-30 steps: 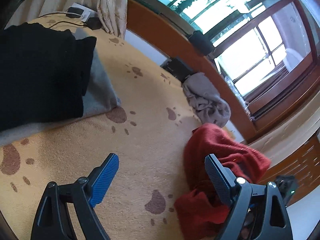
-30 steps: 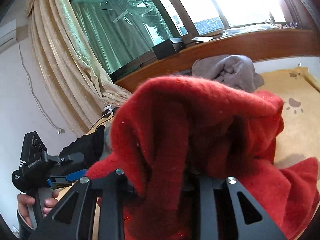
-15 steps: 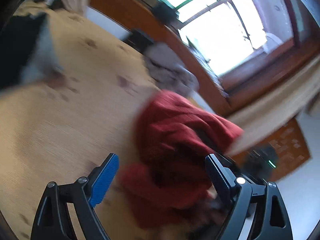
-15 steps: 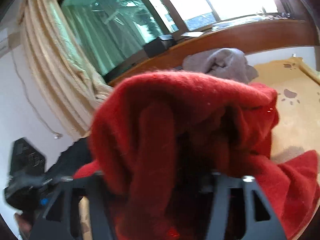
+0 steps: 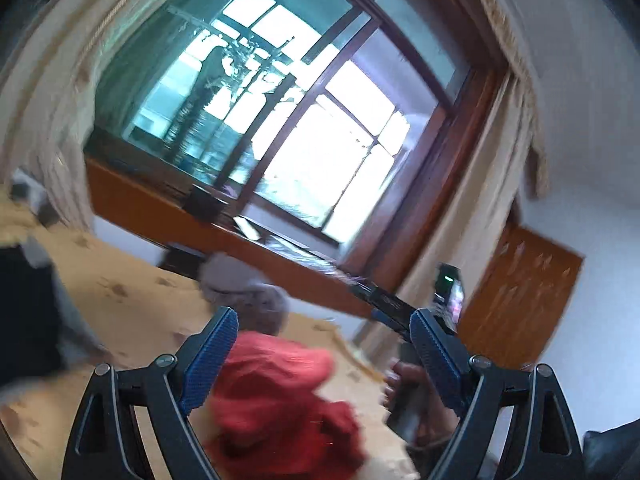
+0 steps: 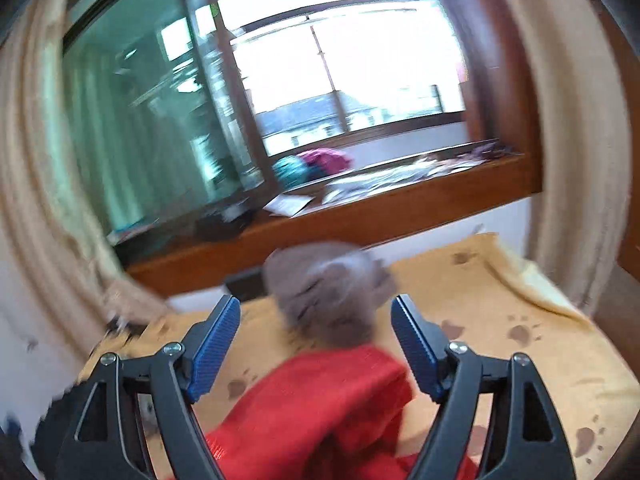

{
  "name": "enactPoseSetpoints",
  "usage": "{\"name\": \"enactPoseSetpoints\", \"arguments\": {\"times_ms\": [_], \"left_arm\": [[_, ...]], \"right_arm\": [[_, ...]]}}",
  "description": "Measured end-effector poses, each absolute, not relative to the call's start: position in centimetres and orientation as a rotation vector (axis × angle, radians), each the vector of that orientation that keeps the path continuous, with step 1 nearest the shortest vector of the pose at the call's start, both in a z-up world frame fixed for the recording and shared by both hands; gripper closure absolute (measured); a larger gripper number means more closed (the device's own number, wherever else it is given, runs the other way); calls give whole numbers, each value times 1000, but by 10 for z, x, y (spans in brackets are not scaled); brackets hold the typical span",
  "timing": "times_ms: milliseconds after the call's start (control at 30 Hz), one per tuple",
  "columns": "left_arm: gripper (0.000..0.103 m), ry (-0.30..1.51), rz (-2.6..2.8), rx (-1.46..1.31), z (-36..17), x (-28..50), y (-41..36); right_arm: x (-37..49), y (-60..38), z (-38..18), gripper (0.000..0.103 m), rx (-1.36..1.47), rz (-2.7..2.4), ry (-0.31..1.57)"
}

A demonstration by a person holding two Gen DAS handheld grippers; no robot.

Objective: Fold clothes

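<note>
A crumpled red garment (image 5: 280, 400) lies on the tan paw-print blanket (image 5: 132, 308), low between my left gripper's (image 5: 326, 346) wide-open blue pads, which do not touch it. In the right wrist view the same red garment (image 6: 328, 412) lies below my right gripper (image 6: 316, 340). Its jaws are opening and the pads stand clear of the cloth. A bunched grey garment (image 6: 328, 288) sits just beyond the red one, near the bed's far edge. Both views are blurred.
Dark folded clothes (image 5: 24, 320) lie at the left of the bed. A hand (image 5: 404, 376) grips the other tool's handle at the right. A wooden window ledge (image 6: 400, 216) with papers runs behind the bed, with curtains (image 6: 580, 140) on both sides.
My right gripper let go of the red garment, which now lies on the blanket below it. Both grippers rose and tilted up toward the window. The left one stayed open.
</note>
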State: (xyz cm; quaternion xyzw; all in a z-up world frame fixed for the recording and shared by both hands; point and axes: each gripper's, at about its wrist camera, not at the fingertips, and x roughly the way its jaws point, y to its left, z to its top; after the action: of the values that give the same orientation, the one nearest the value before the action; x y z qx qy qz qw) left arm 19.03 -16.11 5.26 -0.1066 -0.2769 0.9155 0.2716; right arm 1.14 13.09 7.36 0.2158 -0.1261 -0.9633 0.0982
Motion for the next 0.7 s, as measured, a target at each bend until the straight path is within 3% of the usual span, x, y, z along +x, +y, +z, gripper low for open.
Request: {"name": "enactPoseSetpoints", "arguments": {"times_ms": [267,500,700], "left_arm": [[13,-891,2137,-585,-10,150,-79],[13,-941,2345,-538,-9,158,-96],[13,-1119,2503,-706,-41,138,-124]], "right_arm": [[41,110,80,21,621,-2878,-367],[49,95,63,21,717,-2763,-340],[42,104,31,20,946,-2393,-623]]}}
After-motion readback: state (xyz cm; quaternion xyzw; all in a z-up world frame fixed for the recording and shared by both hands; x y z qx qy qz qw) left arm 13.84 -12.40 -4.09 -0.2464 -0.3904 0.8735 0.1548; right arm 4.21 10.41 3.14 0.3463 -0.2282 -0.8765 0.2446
